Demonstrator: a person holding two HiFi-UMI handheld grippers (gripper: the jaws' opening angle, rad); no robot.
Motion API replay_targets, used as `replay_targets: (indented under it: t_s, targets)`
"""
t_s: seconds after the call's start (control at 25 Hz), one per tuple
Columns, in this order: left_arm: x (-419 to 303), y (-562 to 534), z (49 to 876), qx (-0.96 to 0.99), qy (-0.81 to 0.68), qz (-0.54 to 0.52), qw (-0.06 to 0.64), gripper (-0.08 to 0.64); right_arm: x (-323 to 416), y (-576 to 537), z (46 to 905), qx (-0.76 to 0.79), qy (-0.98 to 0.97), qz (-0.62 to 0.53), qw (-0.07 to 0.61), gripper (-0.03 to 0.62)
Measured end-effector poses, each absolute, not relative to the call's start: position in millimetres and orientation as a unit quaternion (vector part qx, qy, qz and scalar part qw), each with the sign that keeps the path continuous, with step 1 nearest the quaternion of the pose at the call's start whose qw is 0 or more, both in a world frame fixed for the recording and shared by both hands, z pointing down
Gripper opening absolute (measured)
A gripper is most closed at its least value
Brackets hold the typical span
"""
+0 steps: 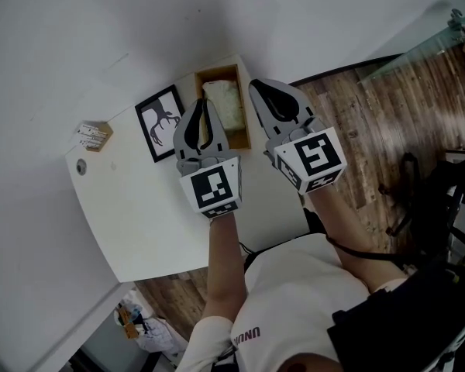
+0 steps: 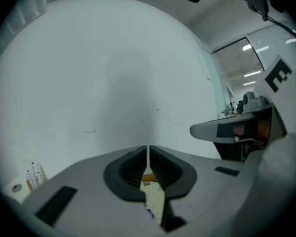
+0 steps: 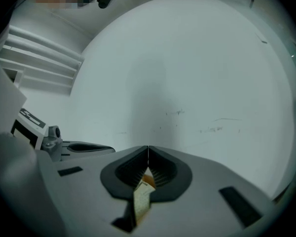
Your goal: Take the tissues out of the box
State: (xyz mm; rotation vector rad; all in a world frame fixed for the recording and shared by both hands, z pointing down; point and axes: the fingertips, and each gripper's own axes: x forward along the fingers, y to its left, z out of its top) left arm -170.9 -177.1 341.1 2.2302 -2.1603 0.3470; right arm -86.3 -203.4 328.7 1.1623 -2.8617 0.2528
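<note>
Only the head view shows the open wooden box whole at the far edge of the desk, with pale, rumpled tissues filling it. The gripper views show the left tongs and right tongs each pressed together, pinching nothing.

White table with a rounded corner, set against a white wall: four items on its top.

I record an open-topped wooden box standing at the far edge, close to the wall. Just beside it, on its left, a black-framed picture of an antlered animal lies flat. A small tan block with a printed label sits at the left edge, apart from the picture. Near that block is a small round grey disc on the surface.
</note>
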Motion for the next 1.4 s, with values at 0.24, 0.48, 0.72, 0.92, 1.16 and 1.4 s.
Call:
replay_targets:
  t_s: [0.24,0.48,0.72,0.92,1.16,1.4]
  targets:
    - [-173,-185,361,0.718,-0.686,0.116,0.035,0.015,-88,-209,339,0.378,-0.921,0.087,0.031,0.020]
    - [-175,-192,377,0.719,-0.683,0.115,0.061,0.058,-89,-212,350,0.380,-0.919,0.095,0.042,0.020]
    - [-176,-198,394,0.718,-0.680,0.119,0.087,0.107,-89,-215,359,0.382,-0.917,0.103,0.051,0.020]
    - [-174,-202,409,0.719,-0.675,0.124,0.110,0.150,-89,-218,366,0.384,-0.915,0.108,0.056,0.020]
    - [-175,-206,426,0.716,-0.672,0.135,0.133,0.193,-88,-219,372,0.386,-0.914,0.113,0.063,0.020]
    - [-175,-209,435,0.716,-0.670,0.136,0.143,0.195,-86,-220,377,0.389,-0.911,0.115,0.068,0.020]
